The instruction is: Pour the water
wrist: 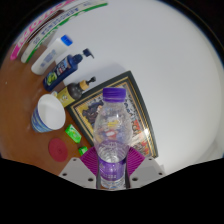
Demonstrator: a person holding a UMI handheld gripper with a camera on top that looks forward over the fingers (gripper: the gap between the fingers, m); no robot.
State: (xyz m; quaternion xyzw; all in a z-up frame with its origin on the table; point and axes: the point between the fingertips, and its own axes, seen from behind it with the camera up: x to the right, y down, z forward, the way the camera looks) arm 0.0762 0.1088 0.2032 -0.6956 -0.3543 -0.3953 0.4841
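While a white cup (46, 113) stands nearby, the tongs (111, 176) clamp narrowly around a purple-capped water bottle (111, 135).

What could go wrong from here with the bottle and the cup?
1. The bottle between the gripper fingers looks capped with its purple cap, so tilting now would likely pour nothing.
2. The white cup sits off to the side, not under the bottle; a pour from here would probably wet the table.
3. A framed picture lies right behind; spills could reach it.
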